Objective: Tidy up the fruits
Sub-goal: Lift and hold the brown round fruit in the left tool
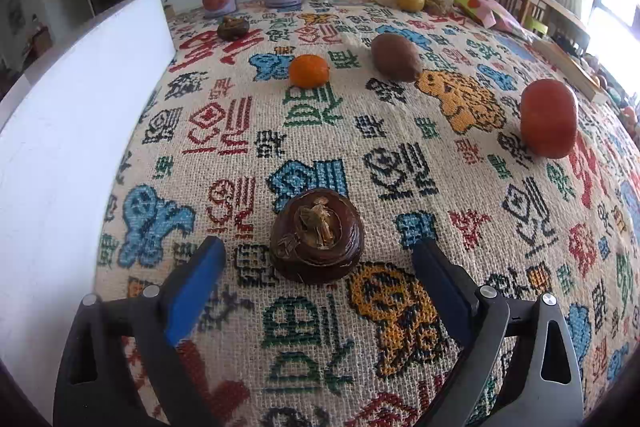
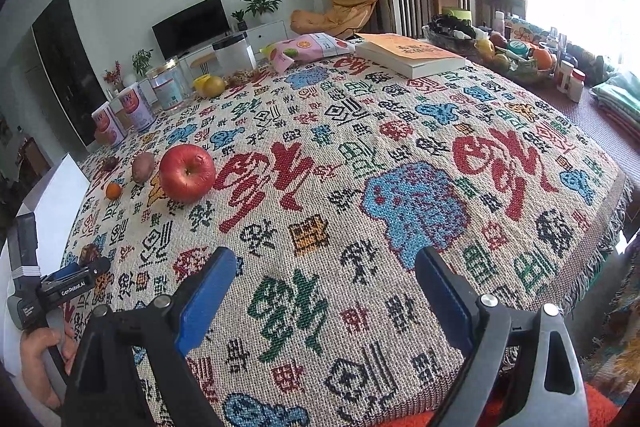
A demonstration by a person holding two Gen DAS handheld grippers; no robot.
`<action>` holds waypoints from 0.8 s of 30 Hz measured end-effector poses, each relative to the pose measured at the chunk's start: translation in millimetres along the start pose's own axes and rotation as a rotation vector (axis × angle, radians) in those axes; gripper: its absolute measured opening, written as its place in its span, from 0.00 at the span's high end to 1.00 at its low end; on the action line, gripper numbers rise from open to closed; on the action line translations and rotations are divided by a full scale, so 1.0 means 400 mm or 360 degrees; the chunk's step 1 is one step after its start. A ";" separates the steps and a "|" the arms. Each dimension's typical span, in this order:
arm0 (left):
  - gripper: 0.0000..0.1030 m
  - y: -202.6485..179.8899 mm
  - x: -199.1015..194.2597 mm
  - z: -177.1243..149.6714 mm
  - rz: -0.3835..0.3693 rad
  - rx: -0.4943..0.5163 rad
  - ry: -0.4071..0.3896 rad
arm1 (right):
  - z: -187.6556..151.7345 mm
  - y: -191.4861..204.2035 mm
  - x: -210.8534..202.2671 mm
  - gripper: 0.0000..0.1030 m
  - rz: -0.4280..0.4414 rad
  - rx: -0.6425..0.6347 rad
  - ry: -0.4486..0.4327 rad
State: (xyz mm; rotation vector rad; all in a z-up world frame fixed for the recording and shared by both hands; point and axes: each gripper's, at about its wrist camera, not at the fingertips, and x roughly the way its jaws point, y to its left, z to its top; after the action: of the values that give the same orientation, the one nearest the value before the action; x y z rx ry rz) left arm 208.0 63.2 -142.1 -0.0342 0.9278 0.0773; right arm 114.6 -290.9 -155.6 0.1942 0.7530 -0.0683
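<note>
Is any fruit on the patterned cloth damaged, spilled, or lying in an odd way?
Nothing stands out. The dark brown round fruit, small orange citrus, brown oval fruit and red apple rest apart on the woven cloth, apparently intact.

Coarse woven tablecloth [image 1: 400, 131], seemingly matt

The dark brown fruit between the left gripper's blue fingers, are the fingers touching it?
Apart. In the left wrist view, the brown fruit sits on the tablecloth with patterned cloth showing on both sides between it and the left gripper, whose jaws stand wide.
</note>
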 end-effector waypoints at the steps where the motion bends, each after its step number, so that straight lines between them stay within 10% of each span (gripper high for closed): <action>1: 0.07 0.000 0.000 0.000 -0.0001 0.0000 0.0000 | 0.000 0.009 0.000 0.12 -0.0014 -0.0030 -0.0001; 9: 0.06 -0.001 0.001 0.001 0.0009 -0.0002 0.0000 | 0.052 0.095 0.128 0.12 0.0199 -0.0127 0.0250; 24: 0.06 -0.001 0.001 0.001 0.0009 -0.0003 0.0000 | 0.025 0.203 0.267 0.11 0.0086 -0.0368 0.0286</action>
State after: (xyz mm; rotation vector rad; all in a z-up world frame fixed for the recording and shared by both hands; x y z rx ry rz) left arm 208.5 62.7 -142.2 -0.0329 0.9280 0.0836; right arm 209.7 -212.4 -209.5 -0.0001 0.9275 0.0884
